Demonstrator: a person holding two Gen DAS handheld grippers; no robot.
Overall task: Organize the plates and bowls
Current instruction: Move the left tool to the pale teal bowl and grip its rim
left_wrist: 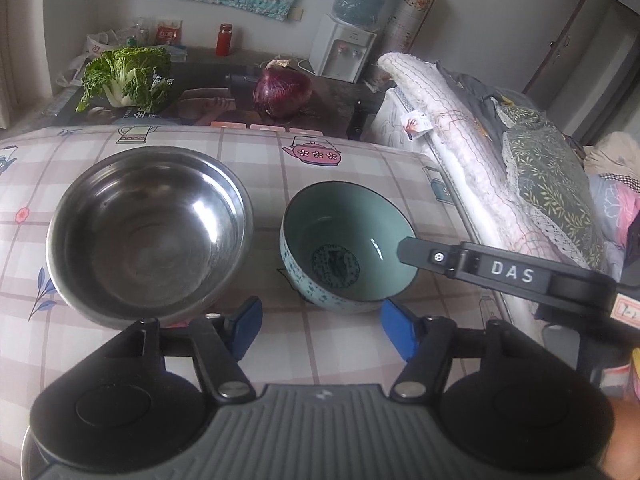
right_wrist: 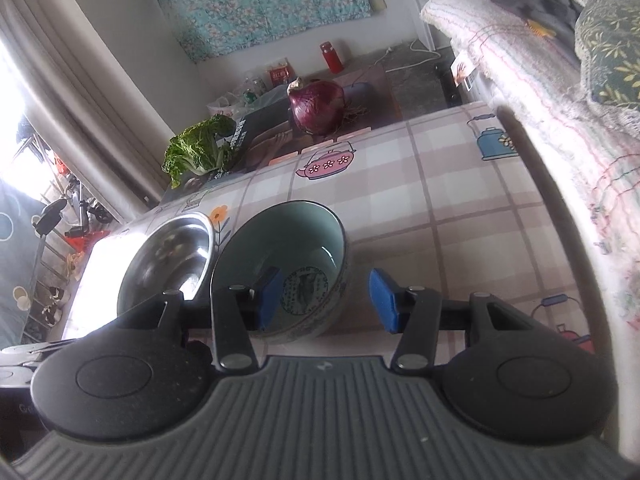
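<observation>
A steel bowl (left_wrist: 148, 236) (right_wrist: 168, 256) stands upright on the checked tablecloth (left_wrist: 360, 168), left of a teal ceramic bowl (left_wrist: 340, 240) (right_wrist: 288, 240) with a dark print on its bottom. My left gripper (left_wrist: 322, 330) is open near the table's front, just short of the gap between the two bowls, with nothing between its blue pads. My right gripper (right_wrist: 326, 300) straddles the teal bowl's right wall. One pad is inside the bowl and the other outside, with a gap showing beside the outer pad. One of its black fingers (left_wrist: 412, 250) reaches over the rim from the right.
Beyond the table's far edge lie a purple onion (left_wrist: 282, 92), a green leafy cabbage (left_wrist: 128, 76) and a red bottle (left_wrist: 224, 39). A water dispenser (left_wrist: 344, 48) stands at the back. Rolled bedding and cushions (left_wrist: 460, 152) run along the table's right edge.
</observation>
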